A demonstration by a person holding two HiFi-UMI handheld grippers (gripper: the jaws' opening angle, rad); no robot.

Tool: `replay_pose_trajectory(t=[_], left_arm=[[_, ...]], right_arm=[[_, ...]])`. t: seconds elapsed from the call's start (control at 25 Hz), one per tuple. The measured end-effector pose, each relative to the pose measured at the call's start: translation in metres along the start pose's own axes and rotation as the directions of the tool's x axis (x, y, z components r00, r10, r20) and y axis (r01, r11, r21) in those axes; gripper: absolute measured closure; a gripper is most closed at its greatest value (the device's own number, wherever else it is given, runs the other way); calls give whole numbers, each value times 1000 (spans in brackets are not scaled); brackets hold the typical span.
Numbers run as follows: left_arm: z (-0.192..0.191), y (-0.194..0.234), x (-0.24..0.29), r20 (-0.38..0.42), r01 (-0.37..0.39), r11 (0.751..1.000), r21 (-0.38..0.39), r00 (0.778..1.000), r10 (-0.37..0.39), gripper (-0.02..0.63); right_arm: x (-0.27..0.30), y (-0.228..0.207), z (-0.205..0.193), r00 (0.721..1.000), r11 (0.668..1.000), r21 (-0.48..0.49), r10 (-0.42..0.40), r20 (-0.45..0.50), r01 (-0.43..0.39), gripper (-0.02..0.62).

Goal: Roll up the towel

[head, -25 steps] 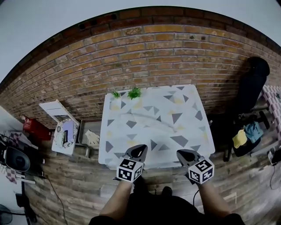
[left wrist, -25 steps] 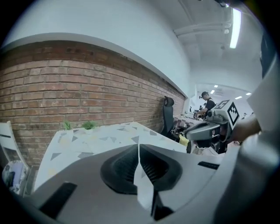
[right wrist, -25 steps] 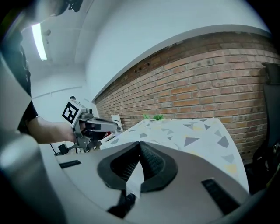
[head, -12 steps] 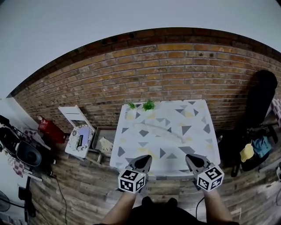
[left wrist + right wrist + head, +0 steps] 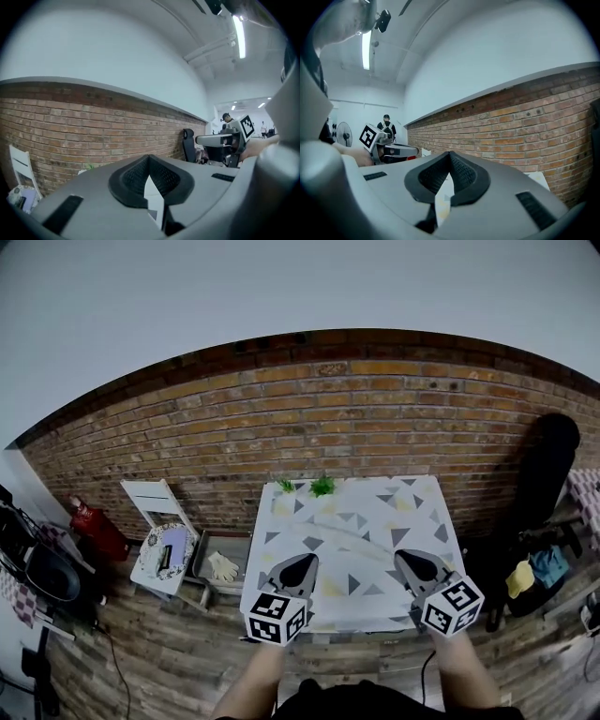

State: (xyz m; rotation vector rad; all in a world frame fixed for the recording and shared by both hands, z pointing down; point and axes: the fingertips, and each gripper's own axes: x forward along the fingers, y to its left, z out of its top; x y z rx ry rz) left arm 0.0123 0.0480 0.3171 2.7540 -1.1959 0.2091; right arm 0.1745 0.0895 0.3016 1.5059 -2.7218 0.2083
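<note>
The towel point(image 5: 361, 540) lies as a long, pale strip slantwise across the middle of the patterned table point(image 5: 427, 507), apart from my tips. My left gripper point(image 5: 300, 566) and right gripper point(image 5: 413, 564) hang over the table's near edge, one to each side. Both have their fingers pressed together on nothing. Small green plants point(image 5: 322, 487) sit at the far edge against the brick wall point(image 5: 309, 418). A white chair point(image 5: 155, 498) stands to the left.
</note>
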Motion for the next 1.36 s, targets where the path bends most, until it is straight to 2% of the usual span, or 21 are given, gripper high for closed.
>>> replay_pose_trajectory(t=[0.08,0.16,0.32,0.48,0.8,1.0,1.36], left_arm=[[3,6,-2,26,-12,999,-45,1000,13,588],[2,7,0,32,-4,998,-57,999,6,588],[-3,1,11,31,29,999,-31,999,-28,588],[-2,10,17,22,18,1000,17,1000,-18,586],[-21,14,10,3,-9,1000,-25,1000,9,586],[-30,5,9,-38,11,1000,-1,999,-11,586],[-24,8,2,-40,1,1000,-4,999,-1,586]], right_arm=[[4,9,10,1000,999,-36,8,4,-8,580],[4,12,16,1000,999,-47,-4,10,4,580],[-4,10,9,999,998,-59,-34,-12,33,580],[9,14,5,999,997,-77,-34,-31,32,580],[16,23,-16,998,998,-70,-2,-69,-3,580],[12,17,-20,998,999,-41,-8,-59,6,580],[4,11,-22,998,1000,-6,-27,-50,26,580]])
